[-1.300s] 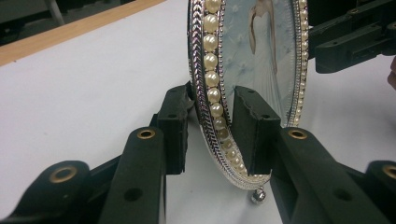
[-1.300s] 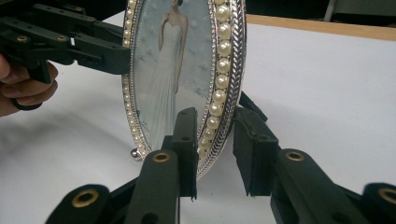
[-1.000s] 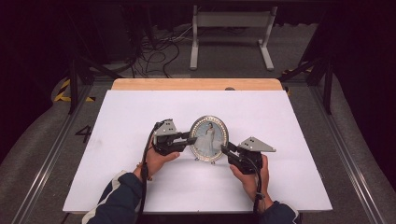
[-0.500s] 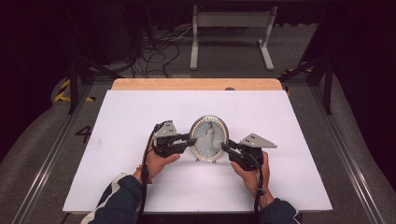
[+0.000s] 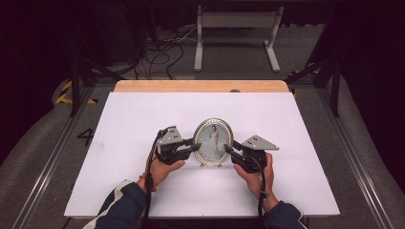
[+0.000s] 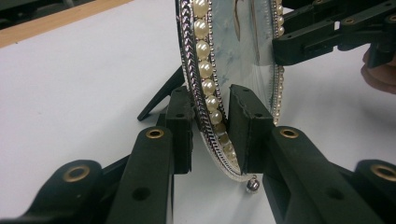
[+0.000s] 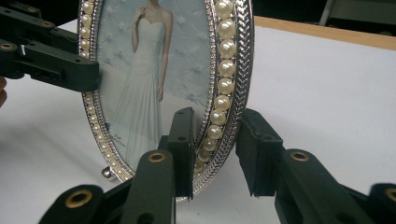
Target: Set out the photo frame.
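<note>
pearl-rimmed oval picture frame [image 5: 213, 142] stands upright on smooth white table [image 5: 143, 109].

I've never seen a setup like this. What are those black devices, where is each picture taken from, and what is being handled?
A person sits at a white table and holds a hand-operated claw in each hand; there is no robot arm. The high view looks down from above. Each of the other two views comes from a camera riding on one claw, looking along its black jaws.

An oval pearl-rimmed frame with a photo stands upright on the table. The left claw is clamped on one edge of its rim. The right claw has just been opening: the opposite edge sits between its jaws, but one jaw stands clear of it.
</note>
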A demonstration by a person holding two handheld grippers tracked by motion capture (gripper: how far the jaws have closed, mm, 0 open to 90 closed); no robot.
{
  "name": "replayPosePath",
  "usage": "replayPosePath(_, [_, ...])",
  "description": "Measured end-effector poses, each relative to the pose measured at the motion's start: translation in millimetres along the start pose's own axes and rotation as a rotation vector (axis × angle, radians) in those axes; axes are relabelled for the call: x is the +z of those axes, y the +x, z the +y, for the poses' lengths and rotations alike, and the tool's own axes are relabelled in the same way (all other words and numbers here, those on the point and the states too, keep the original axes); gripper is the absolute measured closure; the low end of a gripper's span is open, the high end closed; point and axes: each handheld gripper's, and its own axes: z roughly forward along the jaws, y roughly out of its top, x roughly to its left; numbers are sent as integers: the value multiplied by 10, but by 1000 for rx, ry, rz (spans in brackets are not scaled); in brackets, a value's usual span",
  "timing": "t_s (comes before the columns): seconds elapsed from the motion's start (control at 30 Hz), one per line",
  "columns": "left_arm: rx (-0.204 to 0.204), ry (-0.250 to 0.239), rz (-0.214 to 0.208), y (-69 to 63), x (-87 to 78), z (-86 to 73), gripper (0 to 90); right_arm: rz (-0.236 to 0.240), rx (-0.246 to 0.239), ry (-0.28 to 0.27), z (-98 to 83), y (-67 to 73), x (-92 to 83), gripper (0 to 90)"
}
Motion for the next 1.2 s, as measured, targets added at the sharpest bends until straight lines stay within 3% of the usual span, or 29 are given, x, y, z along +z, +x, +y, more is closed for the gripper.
replayPosePath(0.2, [-7, -4, -7, 17, 1, -16, 712, -26, -27, -40, 23, 20, -65, 727])
replayPosePath(0.63, [1, 7, 5, -7, -10, -20, 708, -9, -25, -35, 27, 8, -54, 732])
replayPosePath(0.8, [28, 14, 26, -30, -4, -18, 692, -1, -31, -28, 19, 8, -56, 732])
replayPosePath(1.2, [96, 29, 65, -70, -19, -11, 654, 2, -145, 9, 39, 23, -59, 704])
